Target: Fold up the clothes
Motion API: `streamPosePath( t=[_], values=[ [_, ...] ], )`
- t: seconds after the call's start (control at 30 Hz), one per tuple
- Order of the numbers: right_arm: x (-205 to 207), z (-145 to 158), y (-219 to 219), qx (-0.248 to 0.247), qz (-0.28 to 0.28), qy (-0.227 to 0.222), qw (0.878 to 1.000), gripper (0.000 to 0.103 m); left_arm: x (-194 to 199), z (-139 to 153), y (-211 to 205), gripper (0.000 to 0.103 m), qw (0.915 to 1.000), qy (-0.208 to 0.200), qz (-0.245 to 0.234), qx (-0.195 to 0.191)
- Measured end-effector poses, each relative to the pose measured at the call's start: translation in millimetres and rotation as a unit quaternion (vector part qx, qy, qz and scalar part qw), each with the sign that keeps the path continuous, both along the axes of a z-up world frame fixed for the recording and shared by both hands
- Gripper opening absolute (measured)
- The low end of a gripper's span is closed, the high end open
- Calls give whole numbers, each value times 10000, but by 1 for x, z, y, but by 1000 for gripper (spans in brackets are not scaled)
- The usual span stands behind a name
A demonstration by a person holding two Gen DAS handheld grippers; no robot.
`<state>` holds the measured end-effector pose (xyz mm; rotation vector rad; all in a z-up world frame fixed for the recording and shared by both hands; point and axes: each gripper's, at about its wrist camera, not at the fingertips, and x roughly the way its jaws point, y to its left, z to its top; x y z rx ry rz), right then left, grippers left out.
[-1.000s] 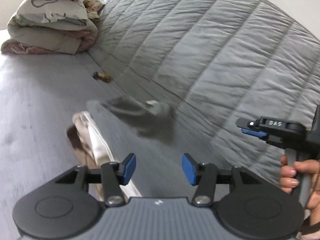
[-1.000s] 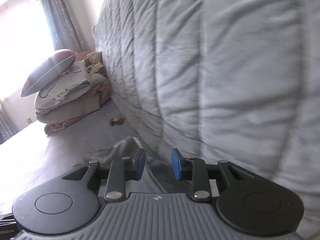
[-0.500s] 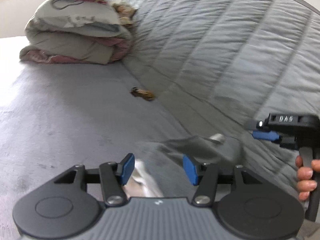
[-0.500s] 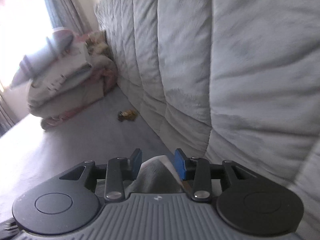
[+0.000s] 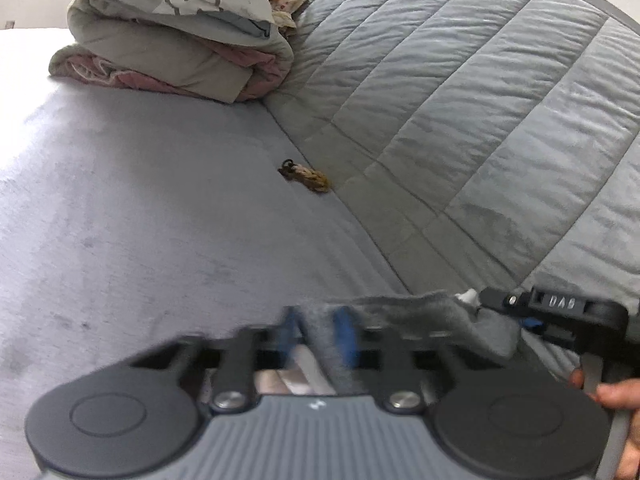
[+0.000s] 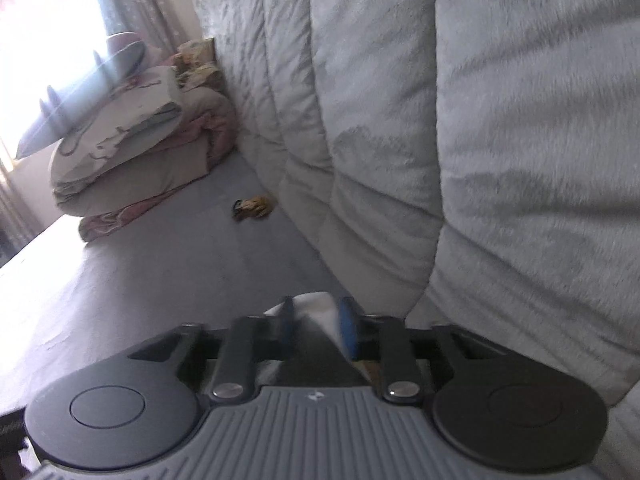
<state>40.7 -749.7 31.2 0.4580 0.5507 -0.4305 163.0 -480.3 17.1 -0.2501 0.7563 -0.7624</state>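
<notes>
A grey garment point(image 5: 420, 312) with a pale lining lies bunched on the grey bed surface point(image 5: 140, 220), right in front of both grippers. In the left wrist view my left gripper point(image 5: 316, 332) is blurred, its blue pads shut on a fold of this garment. At the right edge of that view, my right gripper point(image 5: 532, 320) bites the garment's other end, with a person's hand point(image 5: 616, 396) on its handle. In the right wrist view my right gripper point(image 6: 316, 326) has its jaws closing on the garment point(image 6: 314, 308), whose cloth fills the gap between the pads.
A quilted grey backrest point(image 5: 460, 100) rises on the right, close beside the right gripper. A stack of folded bedding and pillows point(image 5: 172, 40) sits at the far end. A small brown-and-yellow item point(image 5: 306, 176) lies by the backrest's foot.
Both grippers came forward and down onto the garment. Their jaws, open a moment ago, have closed in on the cloth. The bedding stack and the small item look nearer.
</notes>
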Motion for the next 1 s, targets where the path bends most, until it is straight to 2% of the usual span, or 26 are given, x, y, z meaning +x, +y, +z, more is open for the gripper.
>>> streamPosePath(
  t=[0.03, 0.1, 0.17, 0.2, 0.3, 0.43, 0.5, 0.53, 0.57, 0.6, 0.63, 0.7, 0.77, 0.83, 0.87, 0.93, 1.0],
  values=[
    [-2, 0, 2, -103, 49, -105, 9999, 9, -4, 1, 1, 4, 9999, -110, 42, -24],
    [-9, 2, 8, -512, 79, -452, 9976, 8, -12, 5, 3, 4, 9991, -395, 155, -57],
    [-19, 3, 16, -1021, 157, -1100, 9886, 7, -22, 7, 6, 4, 9974, -630, 330, -116],
    [-23, 2, 17, -1110, 162, -1347, 9845, 7, -25, 6, 8, 4, 9965, -703, 418, -149],
    [-18, -5, 13, -1180, 11, -1431, 9827, 4, -25, -2, 5, 4, 9960, -708, 542, 53],
    [4, -20, 4, -1109, -132, -543, 9923, 8, -15, -12, 1, 16, 9976, -383, 536, 198],
    [2, -18, 5, -1137, -141, -555, 9919, 9, -12, -8, 5, 27, 9975, -377, 572, 173],
    [-2, -14, 6, -1174, -162, -627, 9910, 17, -12, -5, 8, 38, 9970, -409, 644, 146],
    [-5, -9, 7, -1212, -185, -702, 9900, 21, -13, 0, 13, 42, 9964, -453, 712, 75],
    [-9, -5, 8, -1250, -208, -776, 9889, 29, -15, 4, 17, 42, 9958, -500, 772, -13],
    [-13, 1, 10, -1277, -181, -832, 9882, 31, -17, 8, 21, 42, 9955, -547, 769, -116],
    [-18, 9, 16, -1282, -3, -813, 9884, 31, -25, 17, 25, 42, 9953, -707, 564, -349],
    [-21, 15, 29, -1335, 320, -652, 9884, 33, -36, 23, 21, 42, 9942, -961, 130, -461],
    [-22, 18, 43, -1416, 668, -449, 9867, 46, -45, 23, 12, 42, 9921, -1076, -457, -459],
    [-26, 18, 48, -1439, 809, -356, 9856, 47, -50, 21, 8, 42, 9907, -1075, -695, -467],
    [-29, 12, 58, -1562, 1009, -150, 9824, 49, -59, 14, -1, 43, 9885, -1083, -1007, -314],
    [-29, 0, 59, -1751, 1046, 179, 9788, 50, -66, 4, -10, 47, 9863, -1118, -1214, 36]
  ],
)
